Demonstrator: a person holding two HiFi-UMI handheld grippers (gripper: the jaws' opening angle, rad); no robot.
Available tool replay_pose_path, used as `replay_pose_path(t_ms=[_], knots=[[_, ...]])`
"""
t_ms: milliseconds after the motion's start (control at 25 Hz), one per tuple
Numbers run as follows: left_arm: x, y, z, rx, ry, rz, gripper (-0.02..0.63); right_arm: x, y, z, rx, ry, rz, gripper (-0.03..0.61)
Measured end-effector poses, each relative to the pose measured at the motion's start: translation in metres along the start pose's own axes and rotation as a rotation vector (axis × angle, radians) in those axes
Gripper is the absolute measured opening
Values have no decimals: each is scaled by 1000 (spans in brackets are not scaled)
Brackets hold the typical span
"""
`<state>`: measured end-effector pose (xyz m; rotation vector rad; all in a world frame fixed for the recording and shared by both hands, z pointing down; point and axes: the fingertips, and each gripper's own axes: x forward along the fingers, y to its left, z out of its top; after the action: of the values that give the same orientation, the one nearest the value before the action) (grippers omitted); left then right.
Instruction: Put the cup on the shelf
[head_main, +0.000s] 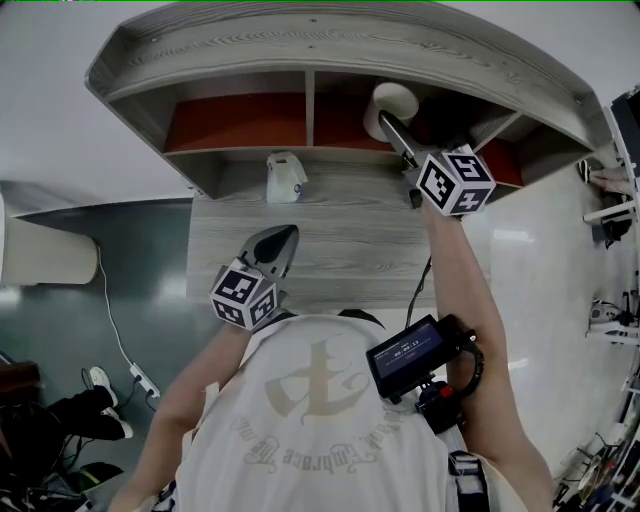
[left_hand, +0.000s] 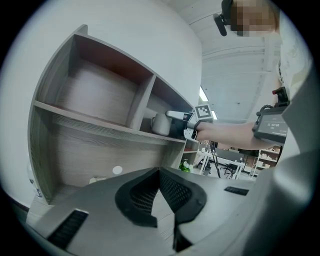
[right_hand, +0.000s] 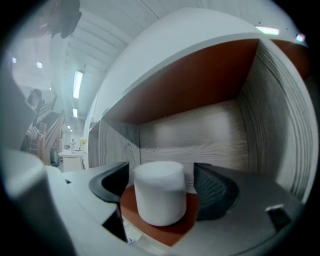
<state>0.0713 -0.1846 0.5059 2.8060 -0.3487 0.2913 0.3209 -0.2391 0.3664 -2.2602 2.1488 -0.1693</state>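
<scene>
The white cup (head_main: 392, 105) stands upright on the red-brown floor of the wooden shelf's (head_main: 300, 45) upper right compartment. My right gripper (head_main: 390, 125) reaches level into that compartment. In the right gripper view the cup (right_hand: 160, 192) sits between the open jaws of the right gripper (right_hand: 162, 182), with a clear gap to the right pad (right_hand: 215, 192) and a narrow one on the left. My left gripper (head_main: 285, 238) hangs over the desk below the shelf, jaws shut and empty. The left gripper view shows its shut tips (left_hand: 160, 172), and the cup (left_hand: 161, 123) far off beside the right gripper.
A small white device (head_main: 285, 178) stands on the desk (head_main: 340, 250) under the shelf's lower board. A black screen unit (head_main: 415, 355) is strapped to the right forearm. The shelf's left compartment (head_main: 235, 120) holds nothing. A cable (head_main: 115, 320) and shoes lie on the floor at the left.
</scene>
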Motion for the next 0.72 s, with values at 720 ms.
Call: replay_pose_path(t_ms=[720], knots=[[-2, -31, 9, 18, -17, -42, 2, -82, -3, -9, 6, -32, -19, 199]])
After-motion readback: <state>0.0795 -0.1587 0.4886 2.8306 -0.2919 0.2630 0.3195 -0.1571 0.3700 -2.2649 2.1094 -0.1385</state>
